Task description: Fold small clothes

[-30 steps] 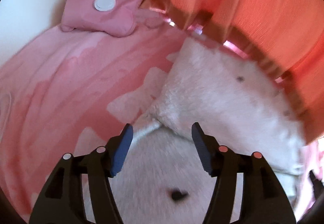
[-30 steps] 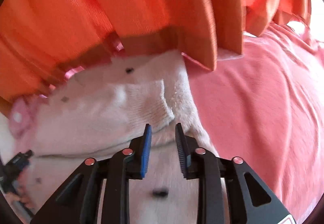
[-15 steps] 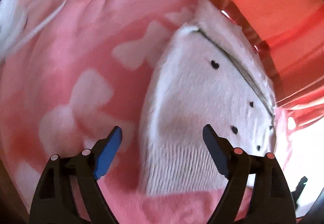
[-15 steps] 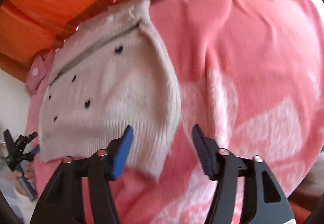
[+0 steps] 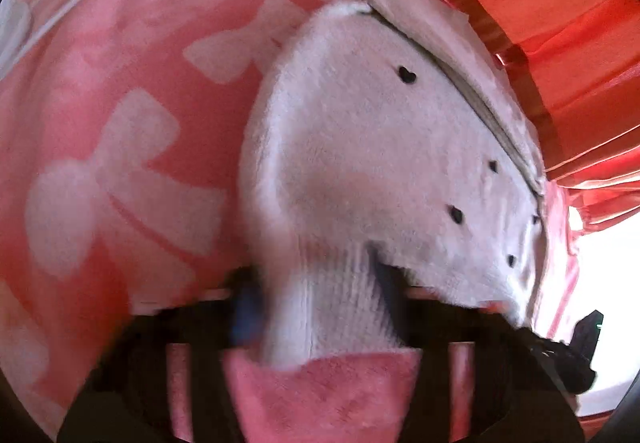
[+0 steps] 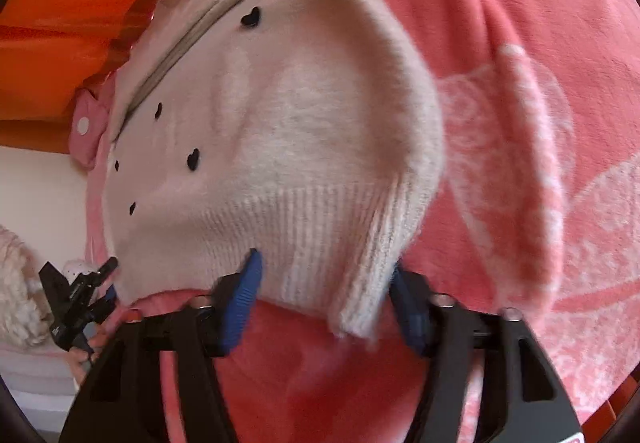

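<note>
Although motion blur smears the lower part of the left wrist view, the left gripper [image 5: 320,307] can be made out with its jaws just closed in on the ribbed hem of the cream sweater [image 5: 372,171], which bunches between them; the blue pads [image 5: 246,317] are only a dark-blue streak there. That sweater, dotted with small black hearts [image 5: 407,75], fills the centre and right of the frame, and its far edge is tucked under the orange curtain [image 5: 560,27] at upper right. It lies on a pink blanket [image 5: 112,131] with pale bow shapes, which covers the left half.

From the right wrist view the right gripper [image 6: 328,295] straddles the sweater's ribbed corner at lower centre. Its jaws have just been closing, yet the frame shows the blue pads apart on either side of the cloth, the right one partly hidden behind the hem, so a firm pinch cannot be confirmed. At lower left the other gripper appears small and dark, with fingers [image 6: 90,343] of the person's hand beneath it, cut off by the frame edge. A pink snap-buttoned garment [image 6: 86,131] peeks from behind the sweater at left.
</note>
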